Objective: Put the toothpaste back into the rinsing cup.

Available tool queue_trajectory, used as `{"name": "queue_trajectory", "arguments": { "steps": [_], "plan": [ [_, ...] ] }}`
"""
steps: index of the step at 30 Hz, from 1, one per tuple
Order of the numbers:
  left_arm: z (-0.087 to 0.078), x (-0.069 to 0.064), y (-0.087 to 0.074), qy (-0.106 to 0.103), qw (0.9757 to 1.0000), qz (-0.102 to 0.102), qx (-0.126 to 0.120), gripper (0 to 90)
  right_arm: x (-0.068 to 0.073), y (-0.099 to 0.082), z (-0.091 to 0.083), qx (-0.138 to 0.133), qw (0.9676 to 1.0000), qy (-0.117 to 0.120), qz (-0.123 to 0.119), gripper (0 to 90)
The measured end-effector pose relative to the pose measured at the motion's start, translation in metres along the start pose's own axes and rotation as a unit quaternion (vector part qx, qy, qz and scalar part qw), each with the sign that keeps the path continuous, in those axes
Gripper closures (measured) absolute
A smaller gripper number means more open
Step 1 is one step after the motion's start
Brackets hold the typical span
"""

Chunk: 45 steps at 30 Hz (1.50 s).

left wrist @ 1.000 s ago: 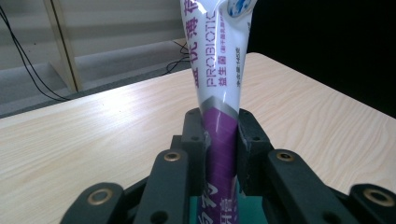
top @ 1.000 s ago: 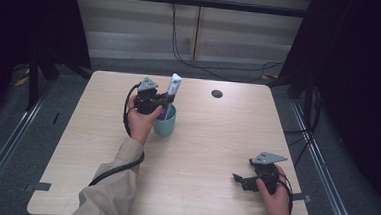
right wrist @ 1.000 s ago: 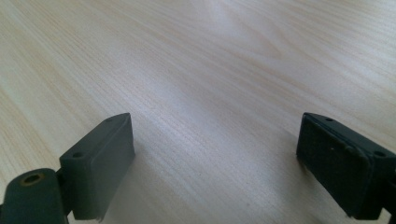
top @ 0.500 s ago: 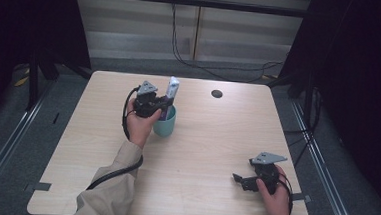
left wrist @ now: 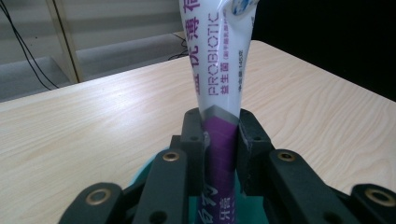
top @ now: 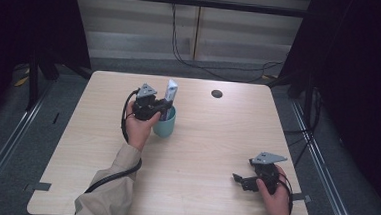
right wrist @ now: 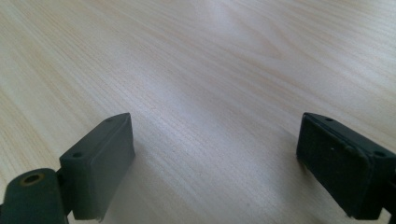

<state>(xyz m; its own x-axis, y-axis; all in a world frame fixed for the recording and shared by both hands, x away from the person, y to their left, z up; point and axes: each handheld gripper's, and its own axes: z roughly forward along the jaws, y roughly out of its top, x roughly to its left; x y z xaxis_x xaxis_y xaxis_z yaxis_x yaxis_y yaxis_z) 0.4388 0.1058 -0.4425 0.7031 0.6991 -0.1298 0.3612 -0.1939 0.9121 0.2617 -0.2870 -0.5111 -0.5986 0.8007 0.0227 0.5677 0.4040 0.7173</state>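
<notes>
White-and-purple tube (left wrist: 219,93) reading "PROBIOTIC" is clenched in left tool (left wrist: 219,140); right tool (right wrist: 215,163) gapes.

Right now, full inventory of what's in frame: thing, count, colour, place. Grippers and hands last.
toothpaste tube: 1, white with purple lower part, upright in the cup, clamped by the left gripper.
cup: 1, teal, left of table centre.
table: 1, light wood, mid-frame.
round hole cover: 1, black, far side of the table top.
cables: several, black, on the floor beyond the table.
tape marks: 2, grey, at the near left and near right table edges.
left gripper: 1, black, over the cup, jaws shut on the tube.
right gripper: 1, black, near right corner of the table, jaws open.
hands: 2, beige sleeves, one on each gripper.
</notes>
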Motion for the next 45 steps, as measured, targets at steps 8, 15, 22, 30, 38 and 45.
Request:
{"name": "queue_trajectory", "arguments": {
  "steps": [8,15,22,30,38,45],
  "plan": [
    [0.0002,0.0000,0.0000,-0.001,1.0000,-0.002,-0.001,74.9,0.0000,0.0000,0.0000,0.000,1.0000,0.000,0.000,10.5],
    [0.0004,0.0008,0.0013,-0.001,1.0000,-0.001,0.001,72.2,0.0000,0.0000,0.0000,0.000,1.0000,0.000,0.000,10.5],
    [0.0006,-0.0008,0.0032,0.001,1.0000,0.002,0.002,69.6,0.0000,0.0000,-0.0001,0.000,1.0000,-0.001,0.000,10.5],
    [0.0018,-0.0025,0.0043,0.008,0.9998,0.009,0.012,63.7,0.0000,0.0000,-0.0001,0.000,1.0000,-0.001,0.000,10.5],
    [0.0020,-0.0033,0.0066,0.014,0.9995,0.015,0.025,56.8,0.0000,0.0000,0.0000,0.000,1.0000,0.000,0.000,10.6],
    [0.0010,-0.0020,0.0060,0.010,0.9995,0.007,0.029,52.7,0.0000,0.0000,-0.0001,0.001,1.0000,-0.001,0.000,10.5]
  ]
}}
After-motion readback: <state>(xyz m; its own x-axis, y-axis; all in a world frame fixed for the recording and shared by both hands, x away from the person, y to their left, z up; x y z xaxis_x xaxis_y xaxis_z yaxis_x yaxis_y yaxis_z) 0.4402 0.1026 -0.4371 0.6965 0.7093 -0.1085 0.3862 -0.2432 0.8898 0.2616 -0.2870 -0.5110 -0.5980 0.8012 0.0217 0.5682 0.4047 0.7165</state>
